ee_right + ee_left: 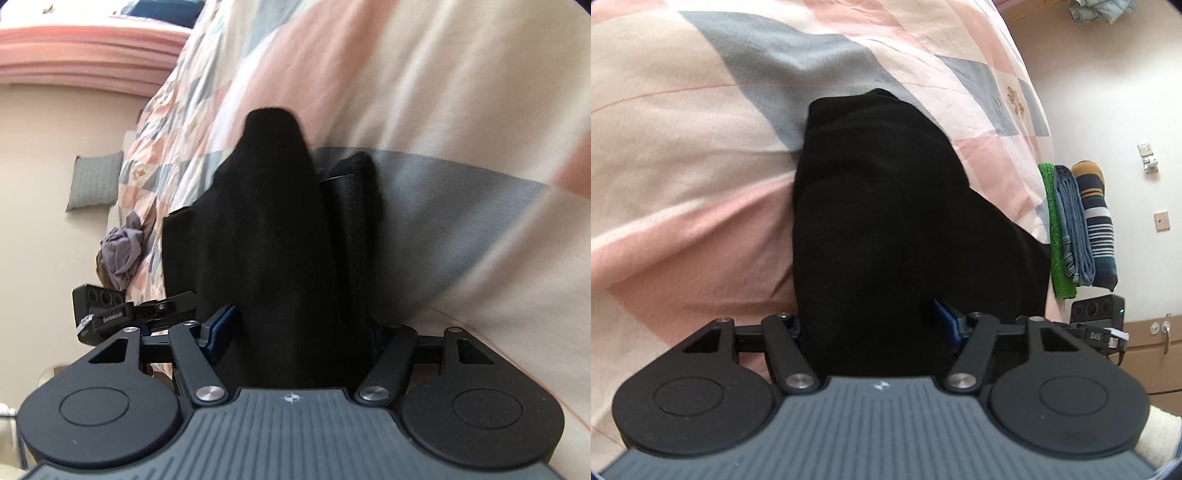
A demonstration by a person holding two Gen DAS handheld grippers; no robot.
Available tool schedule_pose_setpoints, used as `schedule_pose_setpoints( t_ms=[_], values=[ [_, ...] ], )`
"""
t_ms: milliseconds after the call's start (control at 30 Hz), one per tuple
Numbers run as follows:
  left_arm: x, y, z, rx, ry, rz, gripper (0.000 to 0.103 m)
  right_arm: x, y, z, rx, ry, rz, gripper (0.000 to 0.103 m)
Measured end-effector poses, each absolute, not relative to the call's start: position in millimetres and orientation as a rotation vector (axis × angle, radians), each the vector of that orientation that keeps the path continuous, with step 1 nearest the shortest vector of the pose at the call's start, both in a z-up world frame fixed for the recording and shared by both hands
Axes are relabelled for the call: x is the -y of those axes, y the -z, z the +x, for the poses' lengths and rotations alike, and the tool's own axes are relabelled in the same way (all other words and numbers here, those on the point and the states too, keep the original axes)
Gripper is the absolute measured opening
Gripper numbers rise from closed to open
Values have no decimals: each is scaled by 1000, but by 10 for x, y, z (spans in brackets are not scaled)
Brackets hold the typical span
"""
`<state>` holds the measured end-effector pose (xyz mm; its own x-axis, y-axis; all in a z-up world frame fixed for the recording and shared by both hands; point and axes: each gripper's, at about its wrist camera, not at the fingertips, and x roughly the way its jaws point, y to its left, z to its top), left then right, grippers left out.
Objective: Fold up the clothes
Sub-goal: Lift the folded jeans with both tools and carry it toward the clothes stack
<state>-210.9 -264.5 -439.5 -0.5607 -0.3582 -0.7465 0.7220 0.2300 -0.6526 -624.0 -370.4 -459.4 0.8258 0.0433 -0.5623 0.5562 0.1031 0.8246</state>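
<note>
Both grippers, left [877, 325] and right [295, 328], stand wide apart around a black garment [882, 221] whose long axis runs straight ahead over the quilt [683, 129]; real grip unclear.

We see soft, even daylight in both views, with no hard shadows on the patchwork quilt [683, 122] and no glare. The black garment [886, 206] reads as a near-featureless dark mass; we can barely make out its folds. In the left wrist view the picture is fairly sharp, though the fisheye bends the wall and the stack of folded clothes [1078, 229] at the right edge, and dark vignette fills the corners. In the right wrist view we notice motion blur smearing the quilt [461, 155] on the right side, and the garment's [280, 229] upper edge is soft. The pale wall looks mildly washed out
</note>
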Motion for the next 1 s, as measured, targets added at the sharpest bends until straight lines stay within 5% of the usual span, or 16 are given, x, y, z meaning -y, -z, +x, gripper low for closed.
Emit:
schedule_pose_setpoints(
  t_ms=[200, 567, 1000],
  values=[
    [2750, 4065, -2218, -1525, 1536, 442, 39, 3442, 4397, -6419, -389, 467, 1461, 43],
    [3823, 3118, -2972, -1308, 1882, 572, 38, 2961, 3810, -7207, 50, 754, 1513, 42],
    [6004, 2133, -5494, -948, 2545, 866, 38, 2992, 2954, -8419, 706, 1258, 1354, 42]
  ],
)
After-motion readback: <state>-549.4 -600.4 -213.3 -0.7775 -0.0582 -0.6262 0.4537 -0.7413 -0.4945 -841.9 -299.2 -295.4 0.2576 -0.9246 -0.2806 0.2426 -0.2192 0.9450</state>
